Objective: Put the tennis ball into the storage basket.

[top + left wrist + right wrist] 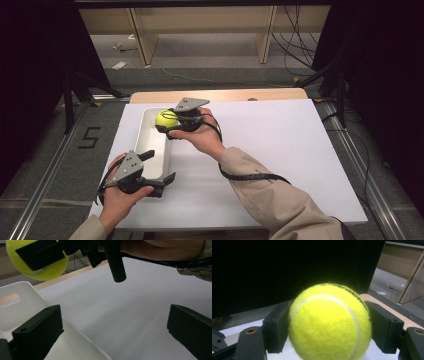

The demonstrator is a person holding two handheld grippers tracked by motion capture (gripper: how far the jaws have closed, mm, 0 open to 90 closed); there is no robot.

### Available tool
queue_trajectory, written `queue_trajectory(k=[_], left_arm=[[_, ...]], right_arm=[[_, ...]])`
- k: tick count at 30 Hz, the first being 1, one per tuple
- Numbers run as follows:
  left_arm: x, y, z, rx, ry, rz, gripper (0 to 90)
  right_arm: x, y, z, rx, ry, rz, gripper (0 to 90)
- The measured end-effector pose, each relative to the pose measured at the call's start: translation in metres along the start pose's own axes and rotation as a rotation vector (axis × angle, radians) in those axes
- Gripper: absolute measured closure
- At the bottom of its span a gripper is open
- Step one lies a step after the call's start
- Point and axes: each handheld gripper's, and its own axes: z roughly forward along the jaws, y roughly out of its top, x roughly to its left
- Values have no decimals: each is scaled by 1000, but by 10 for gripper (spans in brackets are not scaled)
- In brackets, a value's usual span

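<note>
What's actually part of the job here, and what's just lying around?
In use:
- tennis ball, clamped in the right gripper above the tray
- white tray
- left gripper, fingers apart at the tray's near end

Just lying about:
- cables on the floor
- wooden shelf frame behind
</note>
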Motion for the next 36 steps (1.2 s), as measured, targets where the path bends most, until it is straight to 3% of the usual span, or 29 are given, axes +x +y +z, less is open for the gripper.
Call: queue_trajectory(k=[36], left_arm=[[0,0,0,-1,-2,3,0]], right_arm=[[0,6,24,26,21,-2,266]])
